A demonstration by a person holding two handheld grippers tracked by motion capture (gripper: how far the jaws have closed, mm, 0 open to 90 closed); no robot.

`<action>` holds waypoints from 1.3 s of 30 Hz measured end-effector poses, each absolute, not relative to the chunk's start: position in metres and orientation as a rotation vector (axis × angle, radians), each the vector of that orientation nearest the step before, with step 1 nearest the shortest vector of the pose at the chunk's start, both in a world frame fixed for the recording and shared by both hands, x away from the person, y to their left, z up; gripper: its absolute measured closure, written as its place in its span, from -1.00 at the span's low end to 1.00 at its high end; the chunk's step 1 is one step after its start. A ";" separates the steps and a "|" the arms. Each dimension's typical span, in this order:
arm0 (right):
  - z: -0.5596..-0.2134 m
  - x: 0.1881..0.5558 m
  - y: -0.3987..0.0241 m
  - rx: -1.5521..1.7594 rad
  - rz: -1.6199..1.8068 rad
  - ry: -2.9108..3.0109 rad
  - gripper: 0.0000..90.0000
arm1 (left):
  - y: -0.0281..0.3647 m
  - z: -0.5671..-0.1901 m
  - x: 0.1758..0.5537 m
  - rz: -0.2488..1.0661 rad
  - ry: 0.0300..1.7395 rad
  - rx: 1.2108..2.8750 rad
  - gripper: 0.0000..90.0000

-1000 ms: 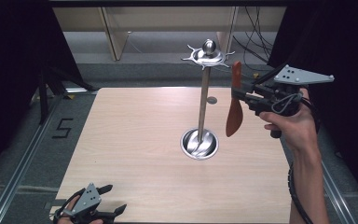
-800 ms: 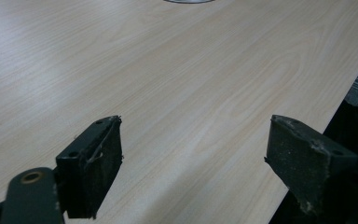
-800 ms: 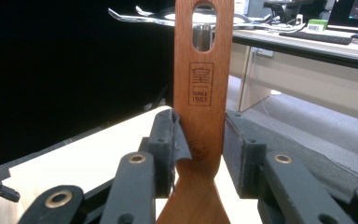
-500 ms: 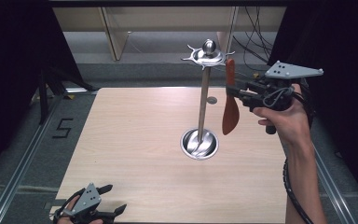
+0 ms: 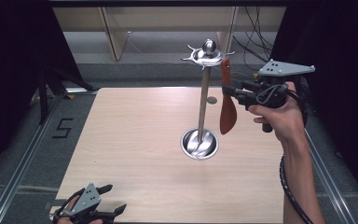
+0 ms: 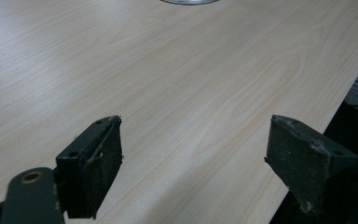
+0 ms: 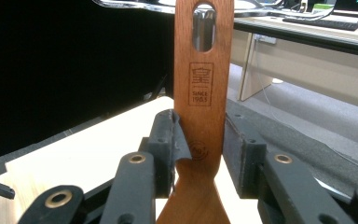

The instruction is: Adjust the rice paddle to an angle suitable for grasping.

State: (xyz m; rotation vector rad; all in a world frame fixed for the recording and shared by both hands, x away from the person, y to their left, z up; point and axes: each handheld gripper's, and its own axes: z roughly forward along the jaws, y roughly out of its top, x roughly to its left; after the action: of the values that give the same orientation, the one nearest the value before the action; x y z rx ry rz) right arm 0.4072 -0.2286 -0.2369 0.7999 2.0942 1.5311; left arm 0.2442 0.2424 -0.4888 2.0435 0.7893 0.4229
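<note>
right gripper view crops the wooden spatula point(image 7: 200, 93) below the clamped jaws; left gripper point(image 5: 103, 205) jaws gape wide.

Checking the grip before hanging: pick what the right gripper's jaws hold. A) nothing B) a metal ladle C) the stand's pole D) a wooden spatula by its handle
D: the right gripper has its jaws closed on the wooden spatula handle, just below its hanging slot.
</note>
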 end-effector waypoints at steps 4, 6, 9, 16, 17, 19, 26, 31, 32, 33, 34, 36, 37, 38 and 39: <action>-0.239 0.408 -0.228 0.812 1.537 2.104 0.49 | 0.240 -0.490 0.243 0.407 0.819 2.017 -0.60; -0.239 0.408 -0.228 0.811 1.532 2.097 0.49 | 0.242 -0.489 0.244 0.425 0.788 2.037 -0.60; -0.240 0.408 -0.229 0.818 1.548 2.102 0.49 | 0.240 -0.490 0.243 0.407 0.819 2.017 -0.61; -0.242 0.407 -0.231 0.815 1.567 2.089 0.48 | 0.240 -0.490 0.243 0.408 0.821 2.018 -0.61; -0.243 0.407 -0.231 0.815 1.571 2.081 0.48 | 0.241 -0.490 0.243 0.411 0.814 2.020 -0.61; -0.244 0.406 -0.231 0.838 1.585 2.089 0.48 | 0.242 -0.489 0.244 0.424 0.791 2.033 -0.60; -0.246 0.407 -0.230 0.821 1.584 2.079 0.46 | 0.242 -0.489 0.244 0.429 0.789 2.039 -0.60; -0.248 0.406 -0.233 0.864 1.594 2.065 0.34 | 0.240 -0.490 0.243 0.408 0.819 2.015 -0.61; -0.249 0.405 -0.234 0.871 1.602 2.068 0.32 | 0.240 -0.490 0.243 0.408 0.821 2.016 -0.61; -0.250 0.403 -0.235 0.888 1.611 2.063 0.29 | 0.240 -0.490 0.243 0.408 0.820 2.015 -0.61; -0.250 0.403 -0.237 0.882 1.596 2.060 0.25 | 0.240 -0.490 0.243 0.409 0.820 2.014 -0.60; -0.252 0.400 -0.239 0.892 1.597 2.045 0.24 | 0.241 -0.490 0.243 0.417 0.807 2.024 -0.60; -0.253 0.399 -0.242 0.873 1.603 2.030 0.24 | 0.242 -0.489 0.244 0.430 0.791 2.037 -0.61; -0.255 0.396 -0.243 0.893 1.611 2.022 0.23 | 0.241 -0.490 0.244 0.433 0.795 2.031 -0.60; -0.256 0.395 -0.245 0.881 1.618 2.022 0.22 | 0.240 -0.491 0.242 0.415 0.821 2.015 -0.60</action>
State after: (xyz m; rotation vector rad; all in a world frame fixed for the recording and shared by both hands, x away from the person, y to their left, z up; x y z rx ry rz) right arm 0.3955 -0.2449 -0.2563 0.8813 2.0219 1.6178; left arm 0.2424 0.2402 -0.4905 2.0153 0.8206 0.4154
